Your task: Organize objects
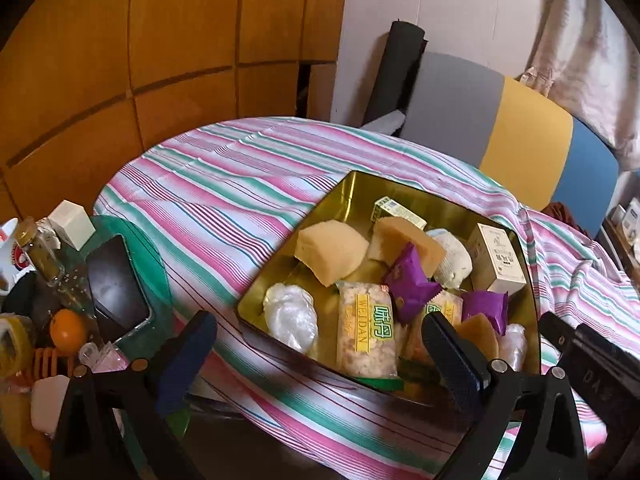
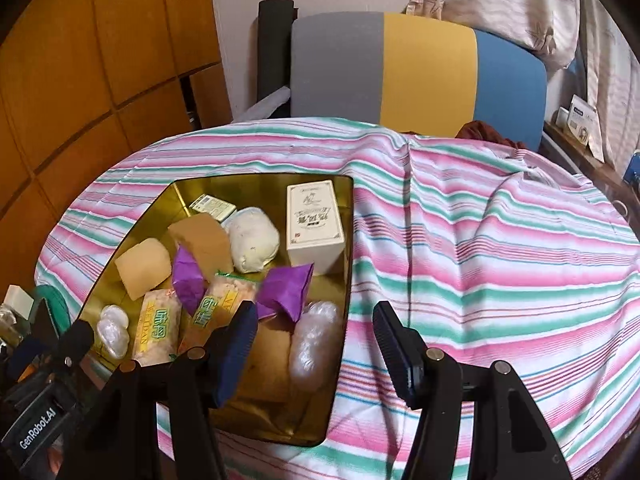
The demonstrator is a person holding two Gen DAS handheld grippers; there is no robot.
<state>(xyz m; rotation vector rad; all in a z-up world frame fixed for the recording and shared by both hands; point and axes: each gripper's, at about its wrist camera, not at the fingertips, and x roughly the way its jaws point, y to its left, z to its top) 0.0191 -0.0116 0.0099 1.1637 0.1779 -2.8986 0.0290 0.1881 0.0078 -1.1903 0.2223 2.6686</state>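
Note:
A gold tin [image 1: 340, 196] [image 2: 192, 192] lies on the striped tablecloth and holds several snacks. In it are yellow cake blocks [image 1: 332, 250], purple packets [image 1: 412, 284] [image 2: 286, 288], Weidan cracker packs [image 1: 366, 332] [image 2: 158, 332], a white box [image 1: 498, 258] [image 2: 314, 226] and a white round bun [image 2: 254, 244]. My right gripper [image 2: 316, 342] is open over the tin's near right corner, above a clear wrapped item [image 2: 316, 360] that its pads do not touch. My left gripper [image 1: 320, 360] is open above the tin's near edge, holding nothing.
A green tray at the left holds a dark phone [image 1: 116, 284], an orange [image 1: 68, 330], a bottle [image 1: 42, 252] and a small white box [image 1: 72, 218]. A grey, yellow and blue chair [image 2: 420, 68] stands behind the table. Striped cloth [image 2: 480, 260] stretches right of the tin.

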